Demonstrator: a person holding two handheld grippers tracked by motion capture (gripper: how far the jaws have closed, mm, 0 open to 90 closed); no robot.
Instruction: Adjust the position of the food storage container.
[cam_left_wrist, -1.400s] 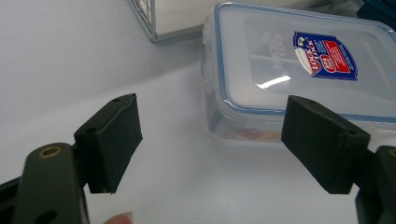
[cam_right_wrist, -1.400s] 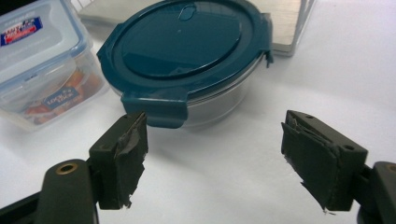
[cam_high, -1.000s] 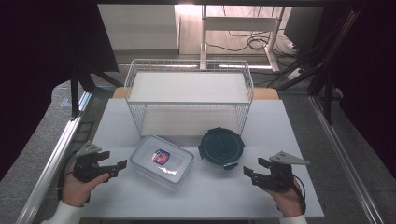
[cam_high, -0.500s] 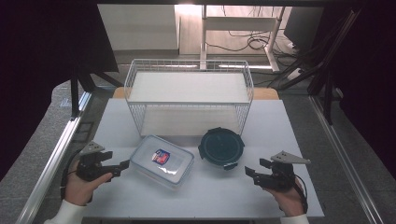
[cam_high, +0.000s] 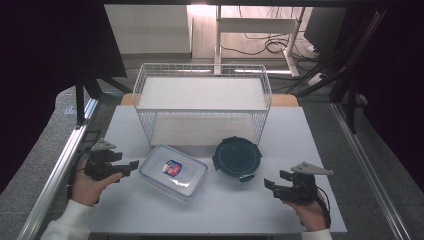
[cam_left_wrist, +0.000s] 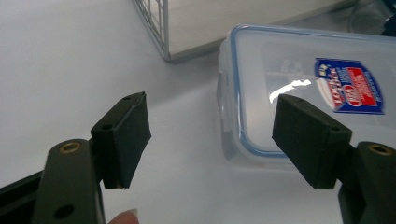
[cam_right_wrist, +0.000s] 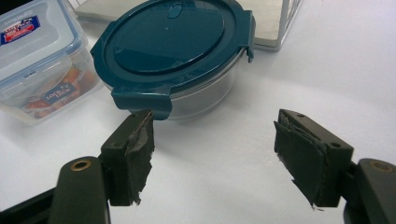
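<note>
Two claws flank the work. I hold the left claw (cam_high: 134, 165), jaws apart and just narrowing with nothing between them, beside the clear box (cam_high: 173, 171) on the bench (cam_high: 240, 205); its long axis runs diagonally rightward. My right claw (cam_high: 269, 183) stands open near the round container (cam_high: 237, 157).

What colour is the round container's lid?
Dark teal lid, clearest in the right gripper view.

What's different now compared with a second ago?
The left gripper has slid across the table toward the clear rectangular container, and its jaws have just been closing a little, with nothing between them yet. The right gripper, the round teal-lidded container and the wire basket stayed put.
</note>
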